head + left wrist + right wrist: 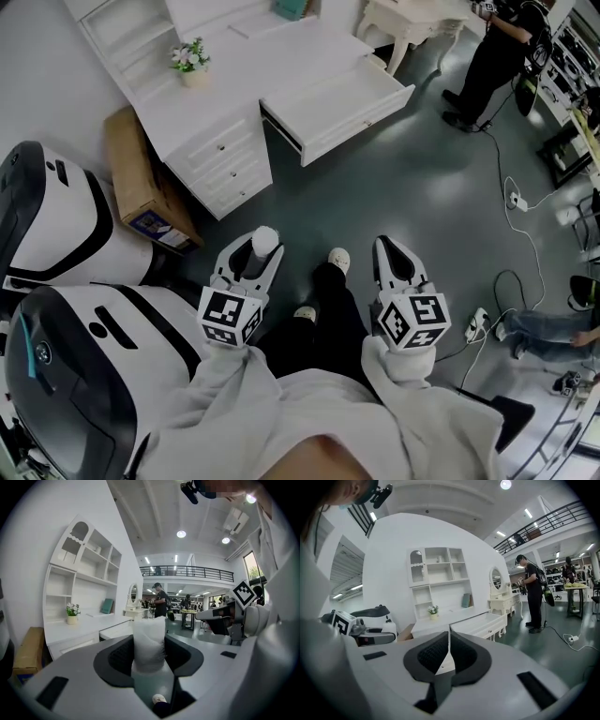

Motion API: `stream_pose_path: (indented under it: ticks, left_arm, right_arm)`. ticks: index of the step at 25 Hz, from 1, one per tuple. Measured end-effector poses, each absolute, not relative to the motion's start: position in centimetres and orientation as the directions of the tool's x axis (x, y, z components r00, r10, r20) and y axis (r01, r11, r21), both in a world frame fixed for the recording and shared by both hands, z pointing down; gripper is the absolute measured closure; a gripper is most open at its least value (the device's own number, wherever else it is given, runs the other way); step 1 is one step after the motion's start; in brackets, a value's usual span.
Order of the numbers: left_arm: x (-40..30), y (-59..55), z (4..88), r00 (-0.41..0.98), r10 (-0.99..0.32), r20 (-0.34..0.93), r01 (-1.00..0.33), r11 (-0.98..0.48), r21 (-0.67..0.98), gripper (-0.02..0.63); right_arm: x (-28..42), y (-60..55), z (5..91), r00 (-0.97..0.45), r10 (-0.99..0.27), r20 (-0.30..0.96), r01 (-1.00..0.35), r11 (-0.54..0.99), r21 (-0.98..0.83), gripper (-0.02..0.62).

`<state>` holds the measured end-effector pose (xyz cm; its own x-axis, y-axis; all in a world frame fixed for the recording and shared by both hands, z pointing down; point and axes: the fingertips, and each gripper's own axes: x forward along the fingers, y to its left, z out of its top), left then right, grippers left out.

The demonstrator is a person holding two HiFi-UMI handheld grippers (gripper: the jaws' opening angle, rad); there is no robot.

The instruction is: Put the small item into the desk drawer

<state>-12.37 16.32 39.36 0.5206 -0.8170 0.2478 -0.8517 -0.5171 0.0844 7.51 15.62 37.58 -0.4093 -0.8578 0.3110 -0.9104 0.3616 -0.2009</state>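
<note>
A small white wrapped item (pixel 265 241) (pixel 149 639) stands upright between the jaws of my left gripper (pixel 255 251) (pixel 149 645), which is shut on it. My right gripper (pixel 386 246) (pixel 448 641) is shut, its pads meeting with nothing between them. Both hang over the dark floor, side by side and well short of the white desk (pixel 246 70) (pixel 440 620). The desk drawer (pixel 361 119) (pixel 482 619) stands pulled open ahead, and in the head view its white inside looks bare.
A cardboard box (pixel 141 183) leans at the desk's left end, beside two large white-and-black machines (pixel 56 225). A flower pot (pixel 192 64) sits on the desk. A person (pixel 492 56) stands far right; cables (pixel 525 234) and a power strip (pixel 476 323) lie on the floor.
</note>
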Motion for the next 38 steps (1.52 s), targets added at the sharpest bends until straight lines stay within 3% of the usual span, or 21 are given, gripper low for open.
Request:
stream_pose_path:
  ticks: [38]
  left_arm:
    - [-9.2,-6.2,39.2,0.414,-0.869,0.271,-0.909,-0.412,0.067,0.414]
  right_arm:
    - [9.7,-9.6,38.7,-0.542,-0.774,0.328,-0.840,0.492,-0.228,0.557]
